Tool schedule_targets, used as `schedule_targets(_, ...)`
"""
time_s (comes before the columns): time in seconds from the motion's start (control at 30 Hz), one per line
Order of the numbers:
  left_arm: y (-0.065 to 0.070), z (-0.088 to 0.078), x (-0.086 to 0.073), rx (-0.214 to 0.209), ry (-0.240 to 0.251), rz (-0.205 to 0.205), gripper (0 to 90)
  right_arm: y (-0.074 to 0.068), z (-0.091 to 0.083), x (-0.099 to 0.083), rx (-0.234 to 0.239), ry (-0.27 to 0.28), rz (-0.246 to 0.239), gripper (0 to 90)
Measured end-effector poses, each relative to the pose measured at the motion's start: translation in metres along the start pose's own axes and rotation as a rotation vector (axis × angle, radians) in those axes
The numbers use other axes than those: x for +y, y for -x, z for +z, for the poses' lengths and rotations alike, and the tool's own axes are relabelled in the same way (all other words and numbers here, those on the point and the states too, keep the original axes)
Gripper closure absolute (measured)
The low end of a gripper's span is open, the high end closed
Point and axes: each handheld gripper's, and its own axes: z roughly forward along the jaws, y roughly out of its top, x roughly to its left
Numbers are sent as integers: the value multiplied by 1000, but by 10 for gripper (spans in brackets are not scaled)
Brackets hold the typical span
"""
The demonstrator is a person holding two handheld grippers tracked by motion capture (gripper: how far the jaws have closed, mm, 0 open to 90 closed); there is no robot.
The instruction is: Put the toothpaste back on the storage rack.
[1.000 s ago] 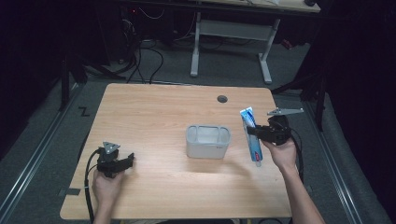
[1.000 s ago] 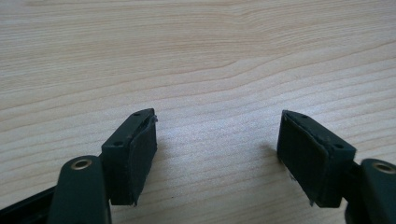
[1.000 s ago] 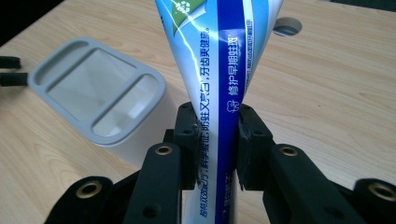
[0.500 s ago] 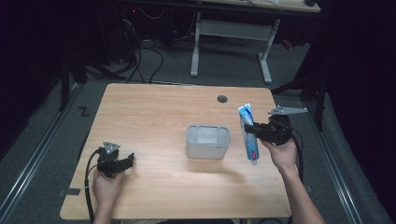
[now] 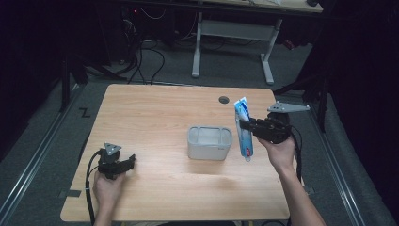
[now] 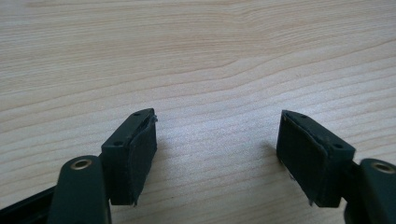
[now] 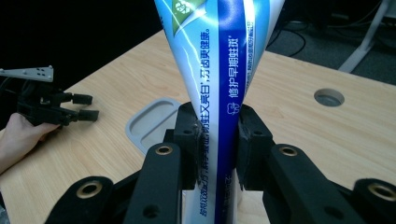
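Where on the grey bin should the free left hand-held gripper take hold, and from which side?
Grip the bin's near left wall from above, one jaw inside. It sits upright with an open top and thin rim. The left hand-held gripper is open, nearest that side.

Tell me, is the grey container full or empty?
Empty: the high view shows only the bare inside of the grey container.

Blue-white toothpaste tube [image 5: 243,131] held upright beside grey bin [image 5: 210,142].
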Motion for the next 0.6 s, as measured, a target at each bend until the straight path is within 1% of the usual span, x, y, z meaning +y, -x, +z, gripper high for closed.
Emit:
schedule_targets(0.13,0,0,0,0,0,0,292,-6,3,6,8,19,-15,734)
schedule_targets(0.27,0,0,0,0,0,0,291,-9,9,14,38,33,-15,734)
schedule_targets(0.37,0,0,0,0,0,0,291,-12,15,19,41,40,-29,734)
schedule_targets(0.43,0,0,0,0,0,0,291,-14,19,22,54,43,-26,735)
schedule_targets(0.5,0,0,0,0,0,0,291,-16,24,24,54,43,-32,734)
schedule_targets(0.6,0,0,0,0,0,0,291,-17,31,27,68,43,-25,735)
